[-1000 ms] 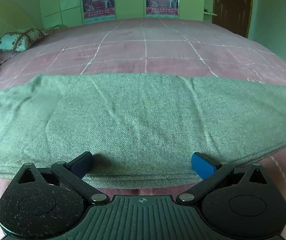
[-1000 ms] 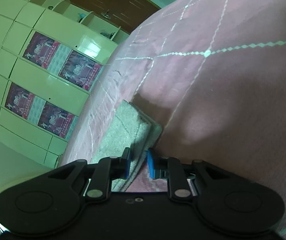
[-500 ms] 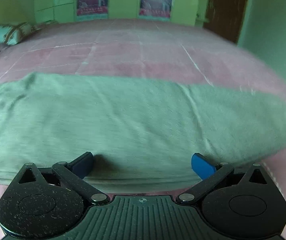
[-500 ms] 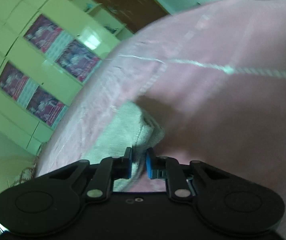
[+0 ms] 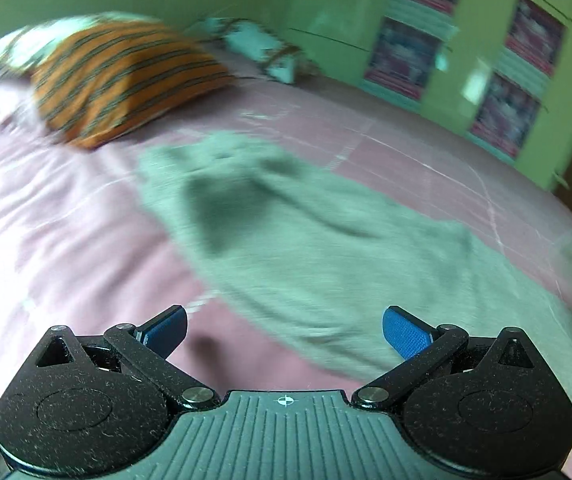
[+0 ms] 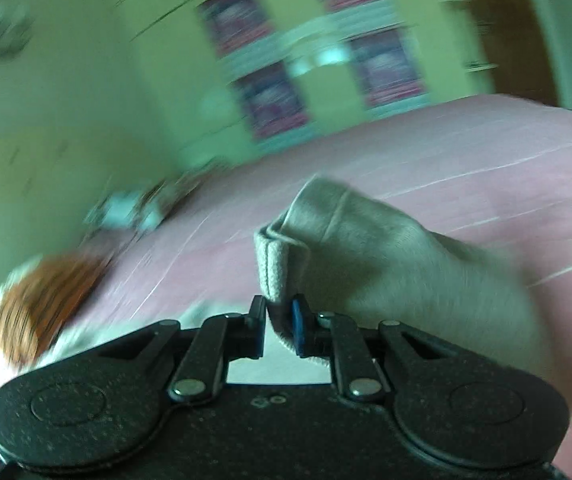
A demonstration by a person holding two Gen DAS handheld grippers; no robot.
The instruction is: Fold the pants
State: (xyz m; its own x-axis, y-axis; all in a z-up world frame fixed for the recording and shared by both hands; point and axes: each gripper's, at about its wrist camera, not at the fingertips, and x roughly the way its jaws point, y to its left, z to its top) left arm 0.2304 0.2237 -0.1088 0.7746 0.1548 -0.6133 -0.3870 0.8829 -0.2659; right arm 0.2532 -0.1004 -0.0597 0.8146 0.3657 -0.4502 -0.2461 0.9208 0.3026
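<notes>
Pink bedding (image 5: 66, 216) filled both views, green cupboards (image 6: 166, 60) behind and a striped pillow (image 5: 126, 80) at the head. Grey pants (image 5: 326, 248) lay along the bed, one end lifted in my right gripper (image 6: 280, 322), which was clenched on a rolled hem. My left gripper (image 5: 284, 330) stood released over the near edge, holding nothing. To fold well, I judged I should carry that end low and straight over the rest, pinning the crease with the left before letting go.
</notes>
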